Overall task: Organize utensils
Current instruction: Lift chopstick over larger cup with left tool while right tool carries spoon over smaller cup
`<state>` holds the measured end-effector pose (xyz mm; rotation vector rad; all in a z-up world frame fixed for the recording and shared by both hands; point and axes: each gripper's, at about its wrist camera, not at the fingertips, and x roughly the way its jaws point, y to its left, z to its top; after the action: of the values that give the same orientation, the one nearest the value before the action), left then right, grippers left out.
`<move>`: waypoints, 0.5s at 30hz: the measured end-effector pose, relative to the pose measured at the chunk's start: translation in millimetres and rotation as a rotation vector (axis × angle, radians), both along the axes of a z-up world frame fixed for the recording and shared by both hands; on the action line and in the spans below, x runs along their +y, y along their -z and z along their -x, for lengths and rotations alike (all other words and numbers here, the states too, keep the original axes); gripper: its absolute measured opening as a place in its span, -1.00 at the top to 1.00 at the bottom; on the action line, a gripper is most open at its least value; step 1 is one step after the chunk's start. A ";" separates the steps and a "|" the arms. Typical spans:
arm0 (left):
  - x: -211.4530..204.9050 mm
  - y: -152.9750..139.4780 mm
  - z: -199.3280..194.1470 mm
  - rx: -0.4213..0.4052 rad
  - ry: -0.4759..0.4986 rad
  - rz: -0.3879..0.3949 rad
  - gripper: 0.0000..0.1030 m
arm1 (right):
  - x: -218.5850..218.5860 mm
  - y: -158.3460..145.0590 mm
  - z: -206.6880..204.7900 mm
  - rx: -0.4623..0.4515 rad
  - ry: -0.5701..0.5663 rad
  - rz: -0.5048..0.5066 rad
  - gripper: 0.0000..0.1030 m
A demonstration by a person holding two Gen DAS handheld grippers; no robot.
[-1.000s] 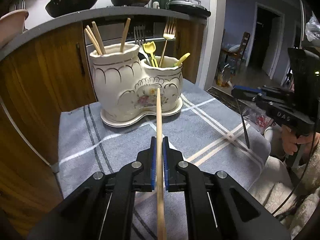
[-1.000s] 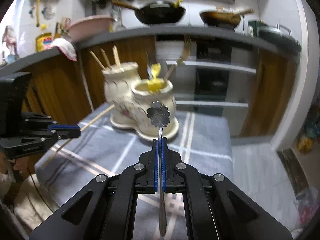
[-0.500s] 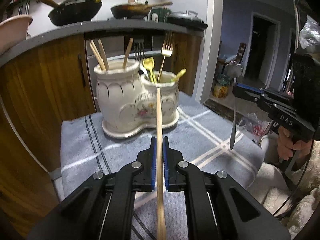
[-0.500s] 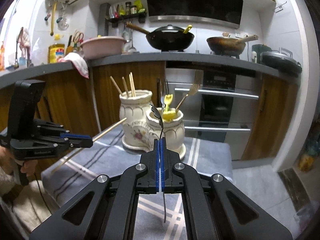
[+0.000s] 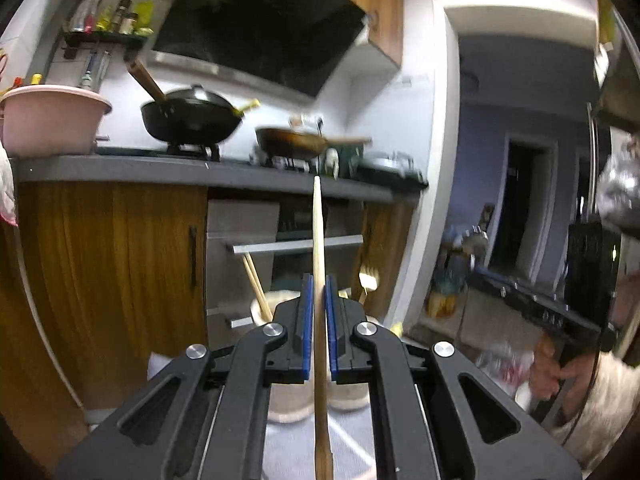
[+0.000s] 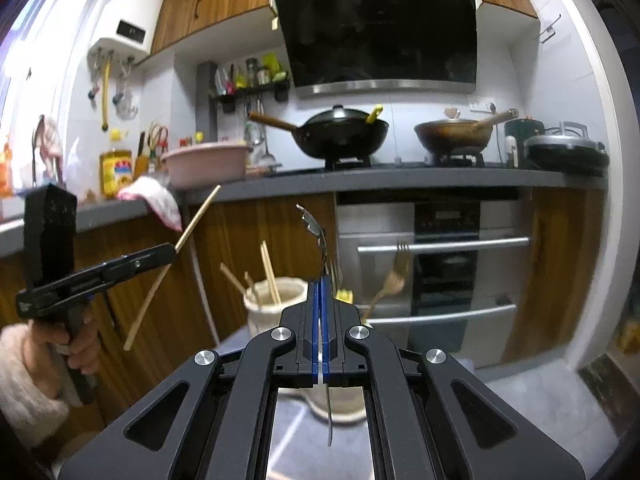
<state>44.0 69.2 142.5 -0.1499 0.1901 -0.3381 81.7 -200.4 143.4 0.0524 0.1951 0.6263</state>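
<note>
My left gripper [image 5: 318, 280] is shut on a long wooden chopstick [image 5: 317, 224] that points up and away from it. The white ceramic holder [image 5: 280, 300] sits low in the left wrist view, mostly hidden behind its fingers. My right gripper [image 6: 321, 280] is shut on a thin metal spoon [image 6: 314, 224], whose bowl is seen edge-on above the fingers. Below it the holder [image 6: 276, 296] has chopsticks [image 6: 269, 270] in its left pot and a gold fork [image 6: 394, 280] in its right pot. The left gripper [image 6: 170, 250] shows at the left with its chopstick [image 6: 182, 236] tilted.
A grey striped cloth [image 6: 288, 428] covers the table under the holder. Behind are wooden cabinets [image 6: 260, 232], an oven [image 6: 444, 248] and a counter with a black wok [image 6: 340, 132], a brown pan [image 6: 452, 134] and a pink basin [image 6: 204, 162]. A doorway [image 5: 520, 208] opens at the right.
Both grippers have risen and tipped upward with their utensils held. The holder has dropped low in both views, partly behind the fingers. The spoon's bowl has turned edge-on.
</note>
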 end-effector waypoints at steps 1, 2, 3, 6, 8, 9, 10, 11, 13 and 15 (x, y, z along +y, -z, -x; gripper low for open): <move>4.5 -2.3 -3.8 -0.020 -0.010 0.015 0.89 | 0.7 -3.6 -4.4 -0.002 -0.003 -0.015 0.96; 11.1 -5.3 -11.0 -0.046 -0.033 0.034 0.89 | 0.8 -6.0 -7.1 -0.001 -0.007 -0.026 0.96; 15.8 -7.1 -17.0 -0.063 -0.040 0.057 0.89 | 1.2 -9.3 -11.5 0.000 -0.014 -0.045 0.96; 28.3 -9.0 -34.9 -0.093 -0.042 0.136 0.89 | 3.5 -15.6 -23.4 0.002 -0.025 -0.086 0.96; 29.7 -9.8 -51.1 -0.111 -0.050 0.159 0.89 | 6.6 -18.2 -33.7 0.013 -0.029 -0.109 0.96; 28.6 -9.6 -57.3 -0.115 -0.052 0.161 0.89 | 8.5 -19.2 -38.3 0.018 -0.033 -0.114 0.96; 26.5 -10.7 -64.7 -0.123 -0.051 0.164 0.89 | 10.3 -20.3 -42.2 0.020 -0.032 -0.115 0.96; 24.5 -12.0 -70.6 -0.132 -0.048 0.168 0.89 | 12.8 -21.9 -46.4 0.014 -0.027 -0.113 0.96; 19.3 -14.5 -84.1 -0.151 -0.052 0.167 0.89 | 16.3 -24.7 -53.7 0.003 -0.022 -0.116 0.96; 15.9 -14.0 -94.6 -0.154 -0.051 0.163 0.89 | 17.6 -25.0 -59.8 -0.001 -0.012 -0.119 0.96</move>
<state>138.6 85.1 156.5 -0.2878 0.0062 -0.3129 141.5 -182.7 168.3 0.1660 0.1566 0.6491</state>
